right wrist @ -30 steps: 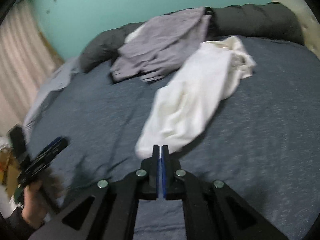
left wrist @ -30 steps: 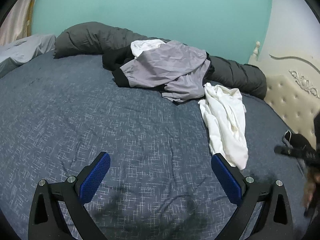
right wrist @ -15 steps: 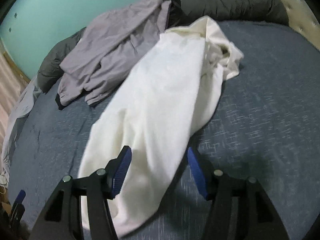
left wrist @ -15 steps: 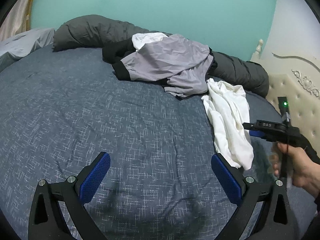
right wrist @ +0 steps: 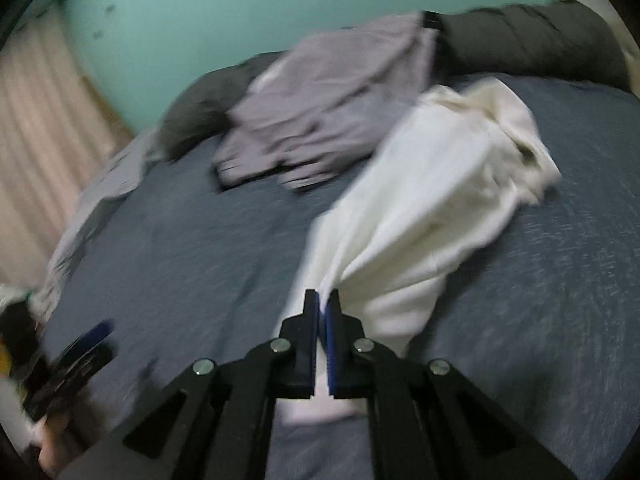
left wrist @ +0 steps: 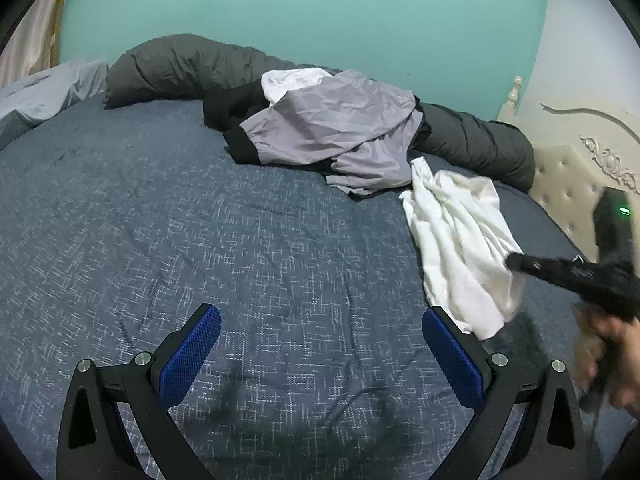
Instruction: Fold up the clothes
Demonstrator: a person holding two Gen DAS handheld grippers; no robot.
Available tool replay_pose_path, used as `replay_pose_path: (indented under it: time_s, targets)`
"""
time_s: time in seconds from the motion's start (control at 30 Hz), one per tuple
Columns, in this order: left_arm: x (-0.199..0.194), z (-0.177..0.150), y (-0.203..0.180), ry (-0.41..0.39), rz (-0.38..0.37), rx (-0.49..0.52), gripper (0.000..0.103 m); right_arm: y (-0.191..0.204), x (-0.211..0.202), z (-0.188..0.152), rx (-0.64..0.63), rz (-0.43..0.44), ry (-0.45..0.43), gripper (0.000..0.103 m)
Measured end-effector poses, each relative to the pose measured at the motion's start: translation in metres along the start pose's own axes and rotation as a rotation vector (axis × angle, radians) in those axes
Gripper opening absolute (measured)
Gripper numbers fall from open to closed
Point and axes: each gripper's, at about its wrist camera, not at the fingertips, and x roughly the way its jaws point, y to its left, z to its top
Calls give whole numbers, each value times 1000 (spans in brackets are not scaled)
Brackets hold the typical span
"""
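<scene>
Bed (left wrist: 168,208) with dark blue flecked cover spans below and ahead of the tongs. Dark grey rolled duvet (left wrist: 176,66) along far edge against teal wall (left wrist: 320,12). Cream tufted headboard (left wrist: 572,176) far right. Pale curtain (right wrist: 36,120) left.

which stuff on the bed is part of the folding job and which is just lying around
Part of the job:
- white garment, pinched by the right gripper
- grey garment, in the pile
- left gripper, open over bare sheet

Just lying about:
- dark duvet roll
- blue bedsheet
- cream headboard
</scene>
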Motion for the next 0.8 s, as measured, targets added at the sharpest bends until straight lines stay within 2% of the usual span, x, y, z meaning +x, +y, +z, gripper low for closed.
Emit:
replay_pose_path:
  time_s: [0.13, 0.27, 0.43, 0.5, 0.57, 0.6, 0.67, 0.8]
  targets:
    - [-7, -2, 1, -6, 2, 2, 103, 39, -11, -36, -51, 123, 115, 3]
    - [-8, -3, 7, -2, 8, -5, 103, 43, -11, -62, -34, 131, 212, 2]
    - [-7, -1, 11, 5, -2, -20, 103, 13, -25, -43, 50, 49, 141, 5]
    - [-6, -1, 10, 7, -6, -25, 103, 0, -31, -34, 84, 13, 106, 17]
    - [-5, -1, 10, 8, -10, -28, 103, -14, -37, -24, 119, -23, 70, 57]
    - [-5, -1, 9, 9, -11, -27, 103, -20, -39, -20, 136, -40, 52, 61]
    - [-3, -2, 8, 14, -10, -20, 103, -33, -45, -10, 170, -76, 16, 61]
    - [0, -4, 9, 21, -5, -18, 103, -48, -22, 1, 214, -122, 30, 63]
